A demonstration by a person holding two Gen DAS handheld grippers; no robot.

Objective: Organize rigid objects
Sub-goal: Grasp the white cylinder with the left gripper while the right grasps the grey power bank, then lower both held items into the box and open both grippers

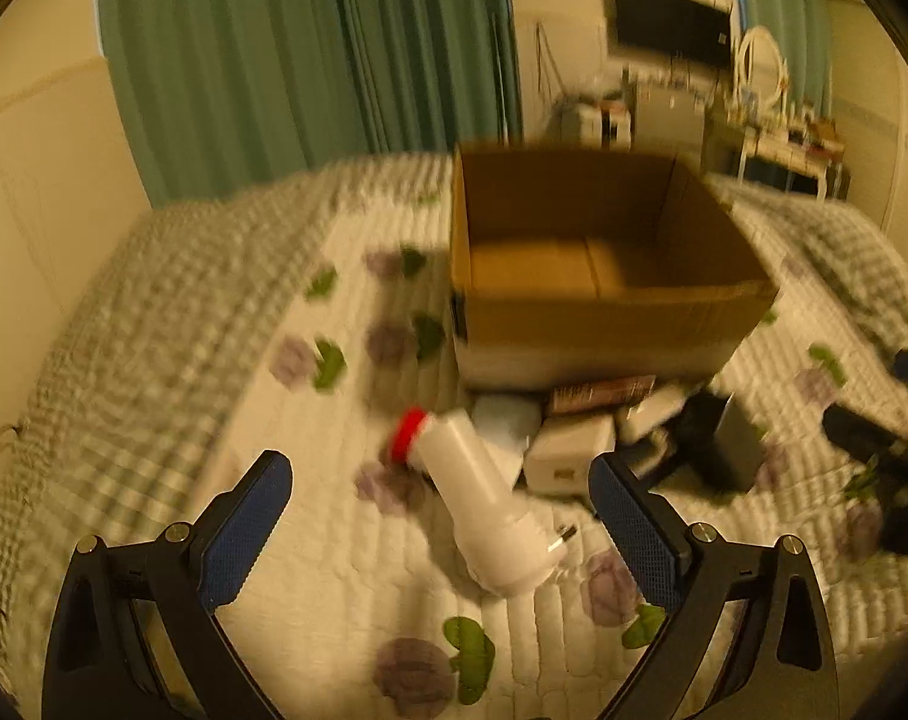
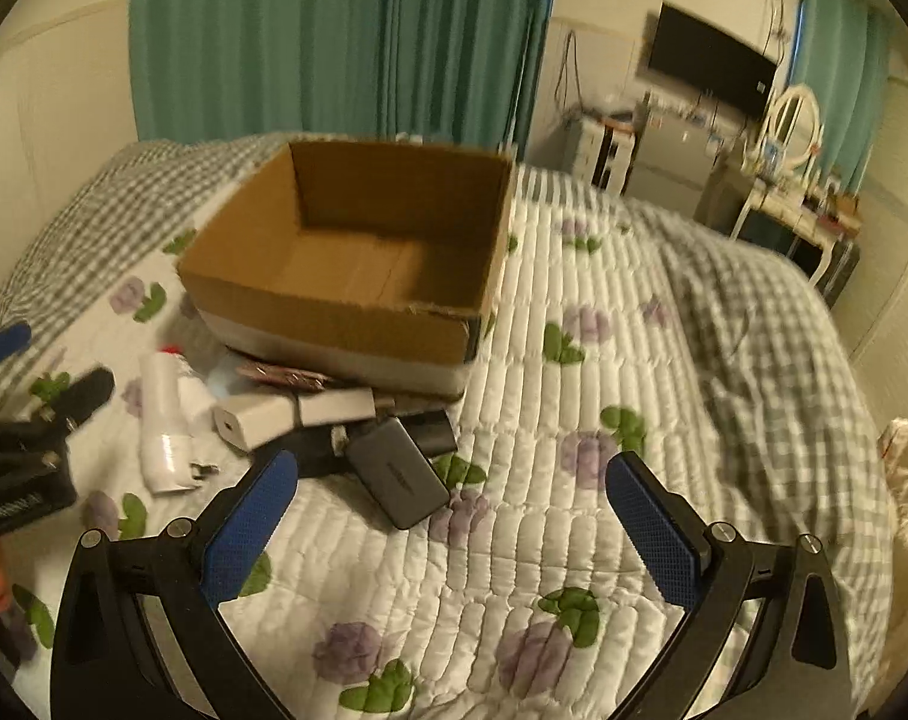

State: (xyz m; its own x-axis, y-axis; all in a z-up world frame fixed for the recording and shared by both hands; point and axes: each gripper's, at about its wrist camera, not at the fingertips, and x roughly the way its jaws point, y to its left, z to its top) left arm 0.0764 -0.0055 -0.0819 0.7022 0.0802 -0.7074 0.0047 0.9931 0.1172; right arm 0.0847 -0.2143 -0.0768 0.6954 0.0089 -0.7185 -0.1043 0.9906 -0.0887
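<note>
Blue, textured pads line both the left tongs (image 1: 441, 486) and the right tongs (image 2: 450, 483), each spread apart and holding nothing. Between the left pair lies a smooth white cylindrical bottle (image 1: 484, 498) with a red cap, flat on the quilted floral bed (image 2: 574, 420). Beyond it, small boxy gadgets cluster against an open cardboard box (image 2: 345, 312).

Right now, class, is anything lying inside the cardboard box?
No: the cardboard box shows only its bare brown floor in the right wrist view.

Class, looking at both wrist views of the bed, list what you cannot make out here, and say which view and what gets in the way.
- Left wrist: labels on the pile before the cardboard box; motion blur.
- Right wrist: left gripper partly cut by the edge.
- Right wrist: box's far outer sides; its own walls hide them.
- White bottle: contents not visible.
</note>
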